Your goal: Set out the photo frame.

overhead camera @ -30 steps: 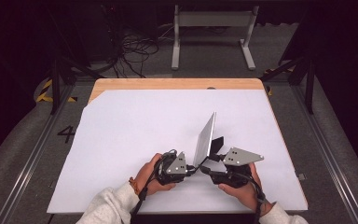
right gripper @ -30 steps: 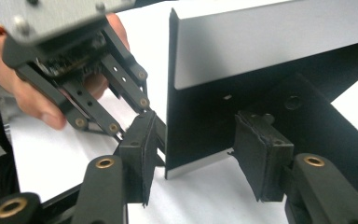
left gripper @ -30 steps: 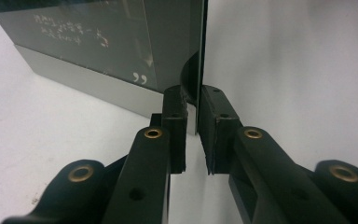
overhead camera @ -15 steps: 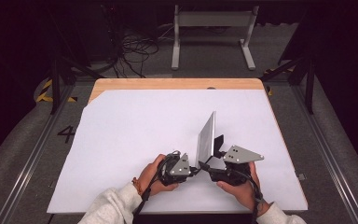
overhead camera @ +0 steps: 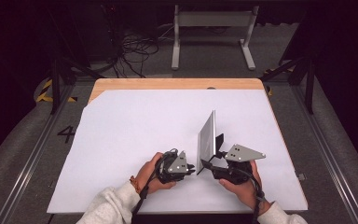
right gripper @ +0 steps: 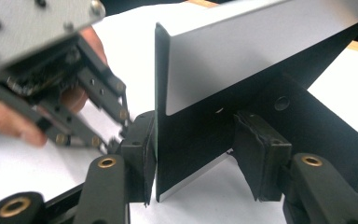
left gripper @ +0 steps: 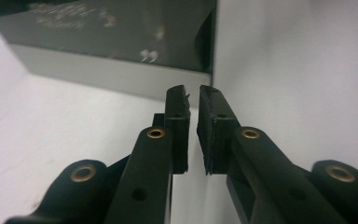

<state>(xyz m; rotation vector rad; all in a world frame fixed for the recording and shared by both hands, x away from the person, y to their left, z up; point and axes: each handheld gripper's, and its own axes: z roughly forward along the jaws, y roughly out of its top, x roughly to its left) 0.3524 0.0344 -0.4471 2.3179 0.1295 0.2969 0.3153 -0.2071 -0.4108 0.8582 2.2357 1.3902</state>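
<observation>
White sheet (overhead camera: 121, 140) over a wooden table (overhead camera: 177, 84), dark room around it. Nearest, at the bottom edge of the high view: two light sleeves, forearms angled inward, each hand wrapped around its tool from the outside. Left hand (overhead camera: 151, 173) low on the sheet, palm turned in, left gripper (overhead camera: 193, 170) aimed right at the near bottom corner of a picture frame (overhead camera: 207, 137); jaws drawn almost together, a thin slit left, nothing in it, tips just short of the frame's corner. Right hand (overhead camera: 242, 184) cupped under the right gripper (overhead camera: 213, 156), pointed left and away; jaws just closing, pinching the frame between them, one pad on its front face, the other against the black easel stand (right gripper: 317, 121) behind. Frame upright on its edge, near the front of the sheet, right of centre. Farther off, bare wood at the table's far rim, then tangled cables (overhead camera: 133, 46) on grey floor.
</observation>
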